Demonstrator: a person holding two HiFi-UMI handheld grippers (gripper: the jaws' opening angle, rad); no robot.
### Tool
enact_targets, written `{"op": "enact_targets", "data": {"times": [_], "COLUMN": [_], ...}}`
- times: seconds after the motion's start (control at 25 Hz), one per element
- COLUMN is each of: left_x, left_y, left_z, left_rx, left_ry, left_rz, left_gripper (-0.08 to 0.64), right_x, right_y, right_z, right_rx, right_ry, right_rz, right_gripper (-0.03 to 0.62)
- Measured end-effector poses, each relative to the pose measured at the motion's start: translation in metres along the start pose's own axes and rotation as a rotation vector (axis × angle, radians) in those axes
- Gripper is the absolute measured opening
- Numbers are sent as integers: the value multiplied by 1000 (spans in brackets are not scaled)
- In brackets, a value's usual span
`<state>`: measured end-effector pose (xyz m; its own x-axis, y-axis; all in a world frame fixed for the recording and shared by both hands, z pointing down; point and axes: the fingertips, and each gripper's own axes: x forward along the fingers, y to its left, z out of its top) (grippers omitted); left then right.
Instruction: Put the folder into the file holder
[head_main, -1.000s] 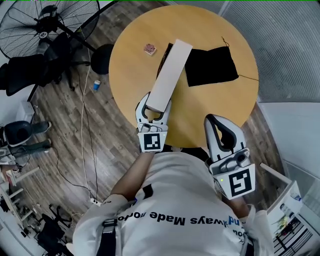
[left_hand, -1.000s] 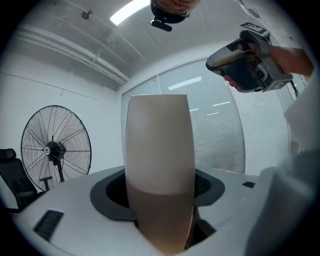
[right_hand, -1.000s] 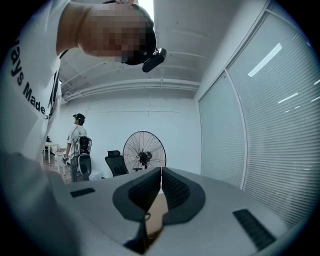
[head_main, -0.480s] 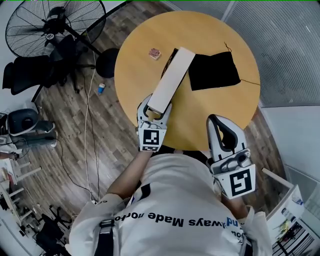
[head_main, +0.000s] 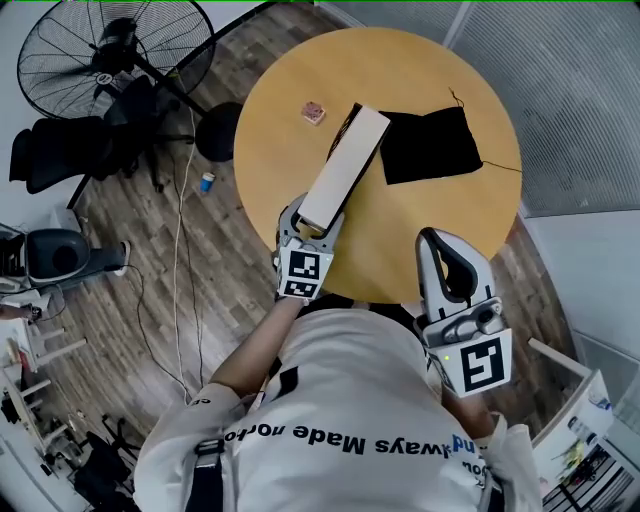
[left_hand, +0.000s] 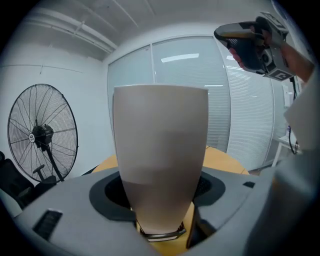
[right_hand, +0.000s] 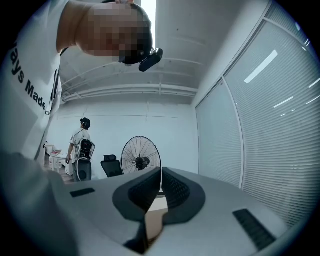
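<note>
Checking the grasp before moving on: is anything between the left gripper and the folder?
Nothing visible does: the left gripper is closed on the near end of the folder. The right gripper is shut and empty beside it.

The head view looks steeply down on the worktop (head_main: 430, 215), left gripper (head_main: 312, 226) and right gripper (head_main: 446, 252). Each gripper view sits close behind its jaws — left facing level, right tilted ceilingward; all three share the fan (head_main: 115, 55) (left_hand: 41, 135) (right_hand: 141, 162).

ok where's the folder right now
In the head view the folder is left of centre over the round table, near end in the left gripper, far end beside the black cloth.
</note>
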<state>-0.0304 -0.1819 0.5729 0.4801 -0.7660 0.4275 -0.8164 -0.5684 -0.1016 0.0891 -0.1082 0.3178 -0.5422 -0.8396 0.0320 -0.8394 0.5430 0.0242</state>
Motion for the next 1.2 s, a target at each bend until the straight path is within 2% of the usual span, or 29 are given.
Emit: {"op": "enact_targets", "data": {"times": [0.16,1.2], "left_x": [0,34], "left_y": [3,7], "left_z": [-7,0], "left_rx": [-36,-40], "left_ry": [16,-10], "left_rz": [4,-32], "left_gripper": [296,296], "right_x": [-2,-10], "right_y": [-1,-6], "right_z": [2,7], "right_rx": [5,9], "right_ry": [-3,-14], "right_rz": [-14,-48], "right_gripper": [31,31]}}
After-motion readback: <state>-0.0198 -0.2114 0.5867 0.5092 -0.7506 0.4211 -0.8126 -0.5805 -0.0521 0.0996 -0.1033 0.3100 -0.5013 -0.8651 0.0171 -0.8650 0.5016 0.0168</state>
